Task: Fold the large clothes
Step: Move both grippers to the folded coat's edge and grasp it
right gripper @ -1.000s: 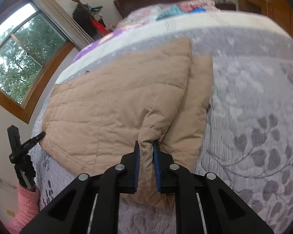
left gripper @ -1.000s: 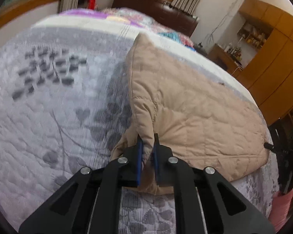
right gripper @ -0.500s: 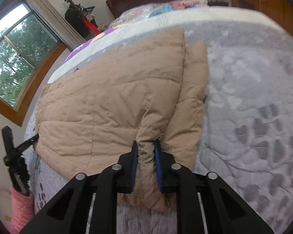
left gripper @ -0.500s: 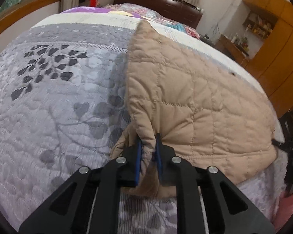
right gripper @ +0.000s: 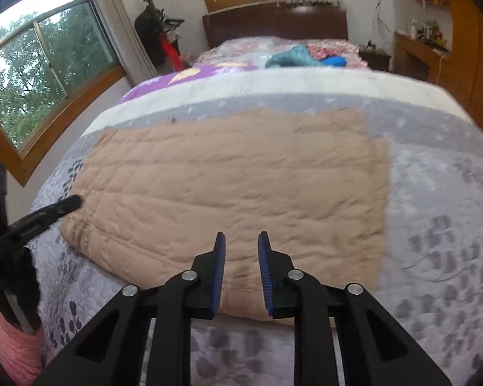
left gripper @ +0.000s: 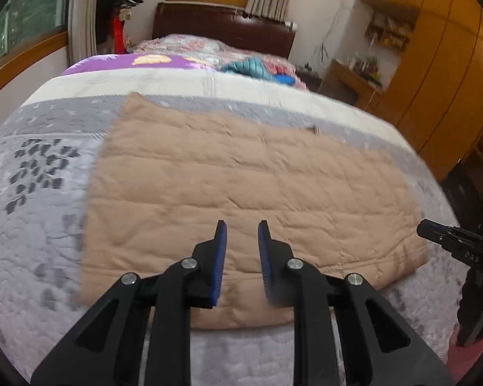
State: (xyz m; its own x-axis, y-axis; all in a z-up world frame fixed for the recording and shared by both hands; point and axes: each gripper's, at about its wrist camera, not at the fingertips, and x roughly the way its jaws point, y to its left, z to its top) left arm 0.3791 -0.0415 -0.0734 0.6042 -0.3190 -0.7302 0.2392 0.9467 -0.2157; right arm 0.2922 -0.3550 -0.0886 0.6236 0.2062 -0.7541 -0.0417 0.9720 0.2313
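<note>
Left wrist view: left gripper (left gripper: pixel 241 234), black with blue pads, jaws parted and empty, hovering over the near edge of the tan quilted padded garment (left gripper: pixel 241 173), which lies flat as a rough rectangle on the grey leaf-patterned bedspread (left gripper: pixel 32 225) toward the bed's foot; a fold appears just laid down. Right wrist view: right gripper (right gripper: pixel 241 247), likewise parted and holding nothing, above the same garment's (right gripper: pixel 235 177) near edge. Judged next: choosing fresh grip points, probably at one short end, for a further fold.
</note>
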